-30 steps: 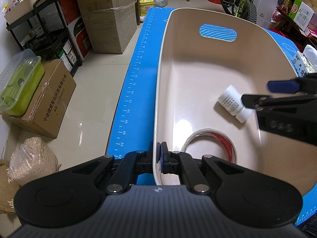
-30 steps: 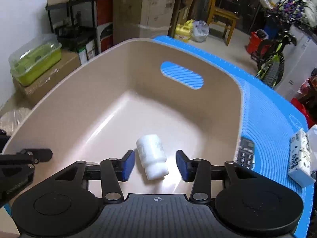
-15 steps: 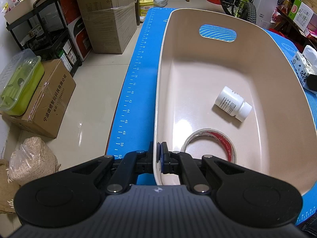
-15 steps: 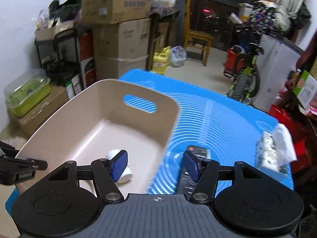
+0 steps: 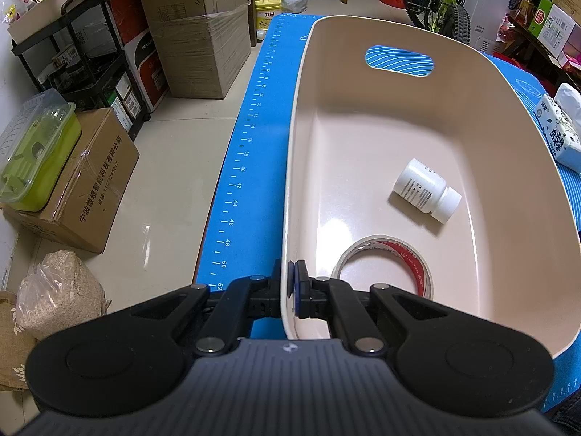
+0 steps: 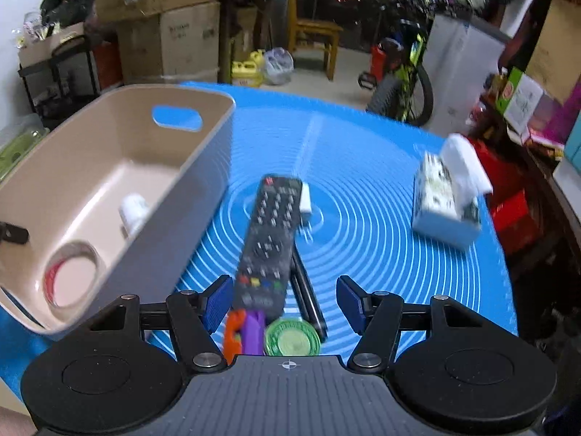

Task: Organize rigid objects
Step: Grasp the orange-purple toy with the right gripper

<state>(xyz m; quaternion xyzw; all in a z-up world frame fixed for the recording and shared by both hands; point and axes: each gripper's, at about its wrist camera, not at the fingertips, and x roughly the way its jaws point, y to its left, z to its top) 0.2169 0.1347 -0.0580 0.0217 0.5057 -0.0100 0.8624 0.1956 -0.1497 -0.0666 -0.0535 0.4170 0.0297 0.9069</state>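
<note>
From the left wrist, the left gripper (image 5: 292, 289) is clenched on the near left rim of the beige bin (image 5: 515, 189), steadying it on the blue mat (image 5: 250, 152). Inside lie a white pill bottle (image 5: 426, 190) on its side toward the right wall and a tape roll (image 5: 385, 269) flat at the near end; both look light and stiff.

From the right wrist, the right gripper (image 6: 285, 303) is released, its jaws having just been opening, and holds nothing. A black remote (image 6: 270, 243) lies on the mat just right of the bin's right wall. It looks rigid, light and smooth; pinching its long sides near the middle seems safest.
</note>
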